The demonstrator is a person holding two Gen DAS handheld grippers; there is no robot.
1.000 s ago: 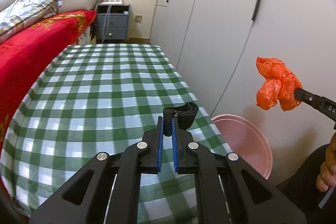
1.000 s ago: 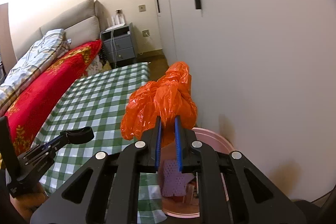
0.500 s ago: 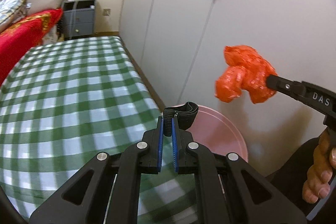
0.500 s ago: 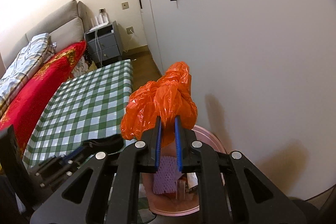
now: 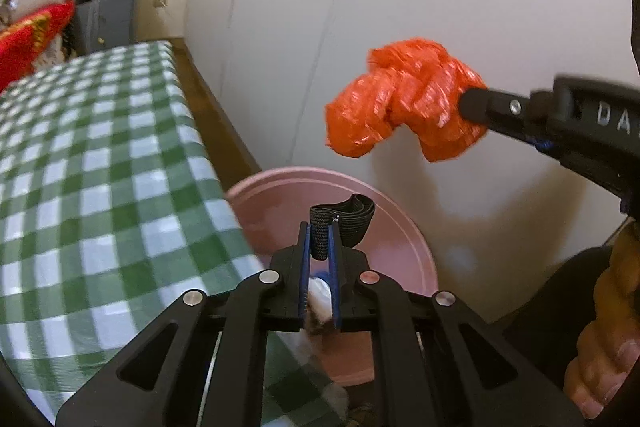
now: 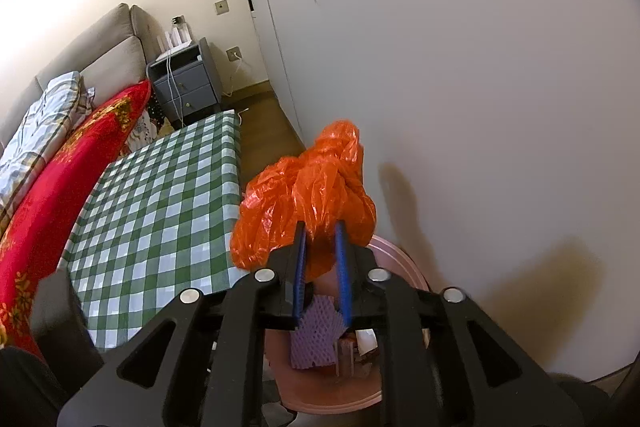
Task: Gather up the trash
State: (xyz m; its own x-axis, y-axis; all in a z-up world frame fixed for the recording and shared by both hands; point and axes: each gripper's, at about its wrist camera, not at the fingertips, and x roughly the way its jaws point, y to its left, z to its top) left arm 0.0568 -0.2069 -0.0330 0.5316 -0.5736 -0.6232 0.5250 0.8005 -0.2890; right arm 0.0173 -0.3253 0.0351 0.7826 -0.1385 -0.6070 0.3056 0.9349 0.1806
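A: What does each gripper hold now, and where?

B: The left gripper (image 5: 321, 241) pinches a black elastic band (image 5: 344, 219); its jaws are beginning to open, yet the band is between the pads and touching them; it hangs directly above the pink bin (image 5: 400, 227), which stands on the floor just beside the right edge of the checked table (image 5: 100, 167).

A: And the other one?

B: The right gripper (image 6: 322, 247) has a crumpled orange plastic bag (image 6: 308, 195) between its blue pads; these jaws are also opening, and the bag is still caught there; I judge it is over the far part of the bin (image 6: 404, 267), near the white wardrobe (image 6: 480, 87).

A: Why both above the bin?

B: I think so that the trash falls inside when released; the bin already contains a purple foam net (image 6: 314, 331) and some paper.

A: Any risk?

B: The bag is light; it may cling to a pad or drift toward the rim.
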